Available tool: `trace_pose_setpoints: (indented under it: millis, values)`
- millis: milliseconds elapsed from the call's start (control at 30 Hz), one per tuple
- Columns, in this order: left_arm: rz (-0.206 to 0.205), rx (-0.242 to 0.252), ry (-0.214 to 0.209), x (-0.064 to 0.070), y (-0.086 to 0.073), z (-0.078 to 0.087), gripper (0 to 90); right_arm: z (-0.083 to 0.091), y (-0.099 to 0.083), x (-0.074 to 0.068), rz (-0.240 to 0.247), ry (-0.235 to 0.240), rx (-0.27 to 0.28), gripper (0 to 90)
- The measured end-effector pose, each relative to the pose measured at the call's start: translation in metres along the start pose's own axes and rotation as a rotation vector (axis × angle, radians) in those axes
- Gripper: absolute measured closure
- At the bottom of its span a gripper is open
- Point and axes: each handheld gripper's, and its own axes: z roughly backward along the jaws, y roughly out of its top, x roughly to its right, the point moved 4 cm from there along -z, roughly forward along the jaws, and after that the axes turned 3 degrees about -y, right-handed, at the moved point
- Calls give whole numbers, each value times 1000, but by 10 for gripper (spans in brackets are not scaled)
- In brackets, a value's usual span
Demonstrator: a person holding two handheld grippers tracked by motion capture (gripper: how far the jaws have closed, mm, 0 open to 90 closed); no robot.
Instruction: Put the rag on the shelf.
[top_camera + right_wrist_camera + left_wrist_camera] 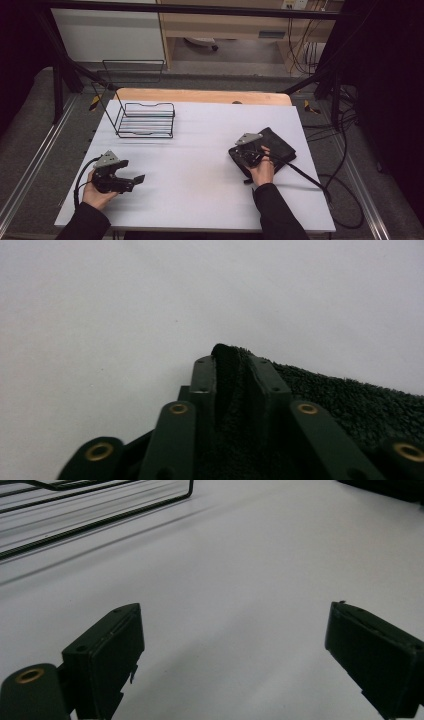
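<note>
Right hand-held gripper (248, 156) is down on the dark towel (272, 145), which lies folded on the white worktop (200, 165), well to the right of the wire rack (145, 120) and nearer the person's edge than the rack is. In the right gripper view the jaws are pinched nearly together on a corner of that towel (350, 400), with a ridge of the looped pile standing up between them. So that's a firm pinch on the cloth's corner, cloth bunched in the gap.

Over on the other side, the left hand-held gripper (131, 180) hovers low over bare worktop, in front of the wire rack and towards the person. Its jaws are spread wide in the left gripper view, nothing between them but white surface (235, 580), with the rack's black wires (100, 515) up ahead.

How will the towel handle? My read: soft, light, floppy terry cloth. It won't slip from the pads thanks to that rough pile, but it will droop and unfold as soon as it is lifted by one corner. Nothing fragile about it. Best hold is just where the right one has it, on a corner or folded edge, and the free left gripper would do well taking the neighbouring corner to keep the cloth spread and under control.

Writing? No brand, label or lettering can be made out on the towel, rack or grippers.
</note>
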Motion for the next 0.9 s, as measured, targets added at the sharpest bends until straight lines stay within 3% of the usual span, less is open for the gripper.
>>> trace_pose_setpoints:
  millis: [300,500,900]
  values:
    - [2,4,-1,0,0,-1,94,4,1,-1,-15,-33,27,845]
    - [2,6,1,0,1,0,96,13,3,-3,-6,-28,65,851]
    - [3,9,4,0,1,0,98,28,3,-21,48,73,93,852]
